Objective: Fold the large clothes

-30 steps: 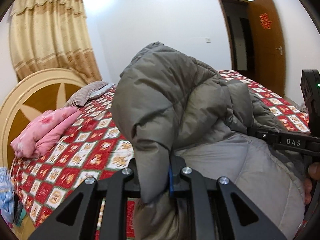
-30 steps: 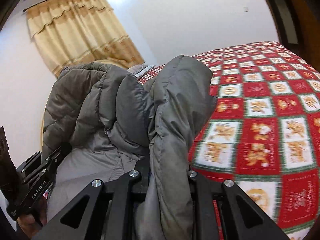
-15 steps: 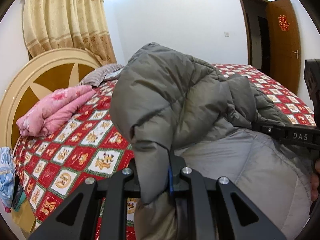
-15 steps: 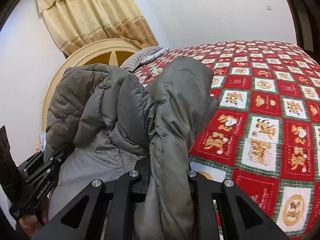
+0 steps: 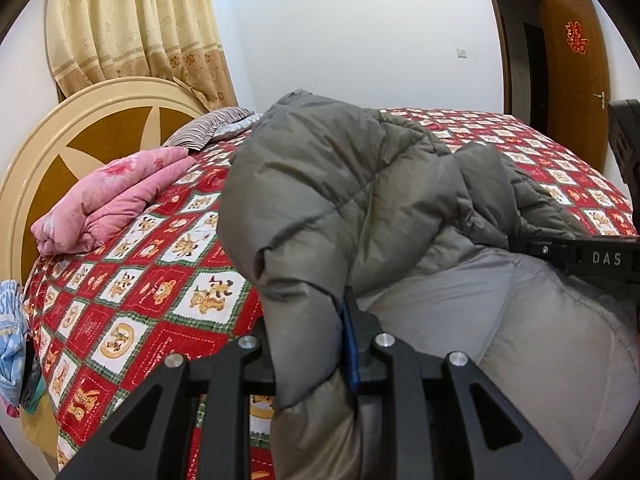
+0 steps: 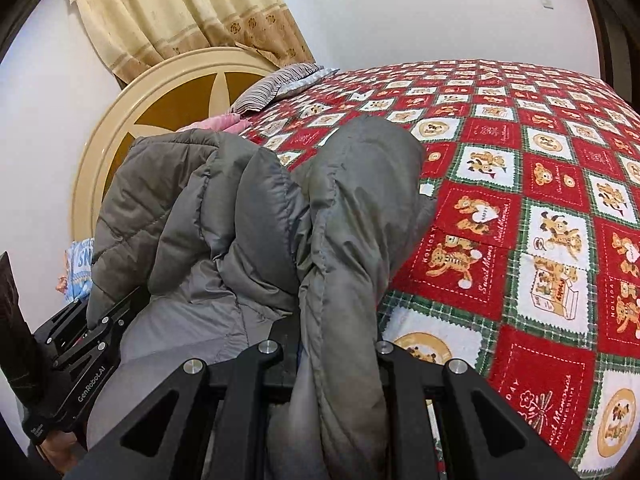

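jacket [image 5: 360,184]: quilted grey cloth, faint sheen | bedspread [image 6: 520,208]: printed cloth, matt | headboard [image 5: 48,148]: glossy wood

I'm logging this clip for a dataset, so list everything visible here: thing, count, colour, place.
puffer jacket: 1, grey, bunched above the near part of the bed, gripped at two spots
bedspread: 1, red, white and green bear squares, covering the bed
folded quilt: 1, pink, by the headboard
pillow: 1, grey striped, at the head of the bed
headboard: 1, cream and brown, round
curtain: 1, beige, behind the headboard
door: 1, brown, open, far right
blue cloth: 1, beside the bed
left gripper: 1, black, shut on jacket
right gripper: 1, black, shut on jacket
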Action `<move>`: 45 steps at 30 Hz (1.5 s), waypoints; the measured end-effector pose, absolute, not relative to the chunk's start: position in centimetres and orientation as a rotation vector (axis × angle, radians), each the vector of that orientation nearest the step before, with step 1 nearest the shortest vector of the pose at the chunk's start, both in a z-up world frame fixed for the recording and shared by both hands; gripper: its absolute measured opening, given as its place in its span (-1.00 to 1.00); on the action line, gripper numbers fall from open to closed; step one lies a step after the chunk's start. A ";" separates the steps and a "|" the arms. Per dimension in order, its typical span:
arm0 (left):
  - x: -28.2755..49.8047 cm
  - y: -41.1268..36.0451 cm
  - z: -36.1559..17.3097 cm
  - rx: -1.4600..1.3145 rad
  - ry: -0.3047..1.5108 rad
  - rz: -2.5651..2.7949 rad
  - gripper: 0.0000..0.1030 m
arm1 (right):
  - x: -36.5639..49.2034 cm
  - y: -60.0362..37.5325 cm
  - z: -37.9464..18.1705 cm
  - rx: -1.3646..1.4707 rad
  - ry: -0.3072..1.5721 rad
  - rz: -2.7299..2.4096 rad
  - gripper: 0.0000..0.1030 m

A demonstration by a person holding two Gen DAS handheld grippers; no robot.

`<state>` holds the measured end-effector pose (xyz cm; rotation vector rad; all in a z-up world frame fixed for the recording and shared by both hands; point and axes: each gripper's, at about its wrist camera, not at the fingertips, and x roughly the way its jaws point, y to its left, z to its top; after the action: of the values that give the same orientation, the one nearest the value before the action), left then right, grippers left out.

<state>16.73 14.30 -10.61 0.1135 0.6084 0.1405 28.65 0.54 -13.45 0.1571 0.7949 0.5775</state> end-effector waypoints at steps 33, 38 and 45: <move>18.3 15.6 -13.1 0.100 0.617 0.246 0.78 | 30.1 -0.2 -16.3 0.167 0.879 0.522 -0.51; 18.5 15.5 -13.3 0.092 0.627 0.265 0.85 | 29.9 0.0 -16.7 0.146 0.874 0.501 -0.45; 18.6 15.4 -13.4 0.099 0.636 0.301 0.92 | 30.1 -0.1 -17.0 0.166 0.886 0.482 -0.34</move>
<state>18.56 15.38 -13.41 0.0986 0.6363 0.3012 30.09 -0.08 -17.03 0.1656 0.8857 0.4825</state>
